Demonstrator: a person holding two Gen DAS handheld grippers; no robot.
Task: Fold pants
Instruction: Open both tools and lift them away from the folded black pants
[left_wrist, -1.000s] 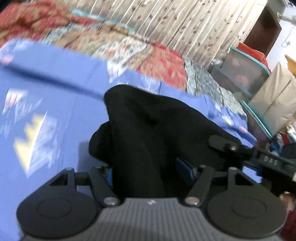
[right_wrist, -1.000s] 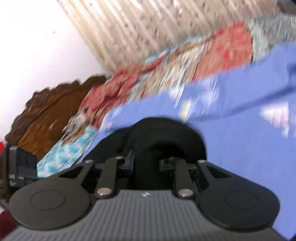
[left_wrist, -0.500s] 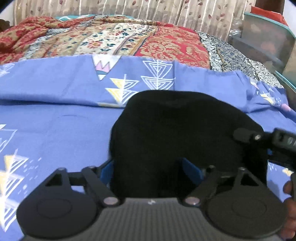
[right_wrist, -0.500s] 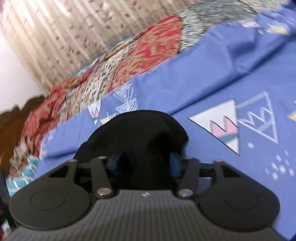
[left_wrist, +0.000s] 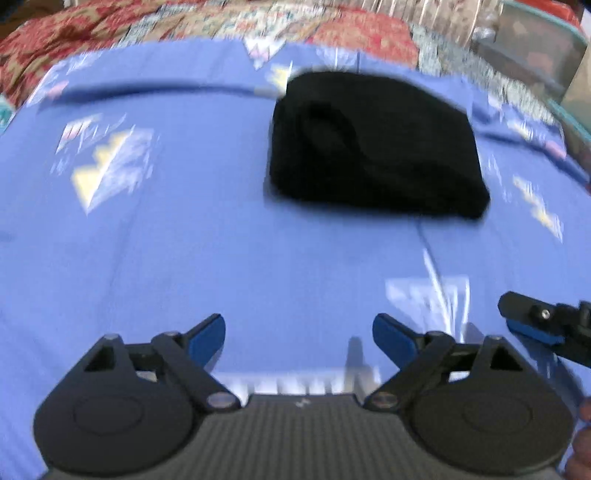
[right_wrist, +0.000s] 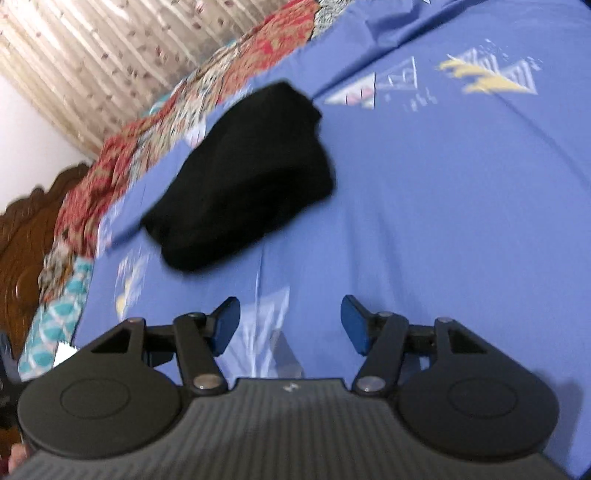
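The folded pants (left_wrist: 373, 144) are lying on the bedsheet (left_wrist: 221, 240), toward its far side. Behind them a quilt (left_wrist: 155, 22) is stretching across the bed, with a curtain (right_wrist: 110, 44) hanging beyond. A headboard (right_wrist: 22, 236) is standing at the left end.

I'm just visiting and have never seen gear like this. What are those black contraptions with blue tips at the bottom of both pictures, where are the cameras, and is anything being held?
There is no robot here: a person holds a two-fingered black gripper in each hand. Each carries a wide-angle camera looking forward along its fingers, so one picture comes from the left gripper and the other from the right gripper. Both look down on a blue bedsheet with triangle prints. On it lies a folded bundle of black pants, seen from the other side in the right view. Neither gripper holds anything: their jaws have just been opening, nothing is between the blue pads, and the pants lie free ahead of them. The right gripper's tip also shows at the left view's edge.
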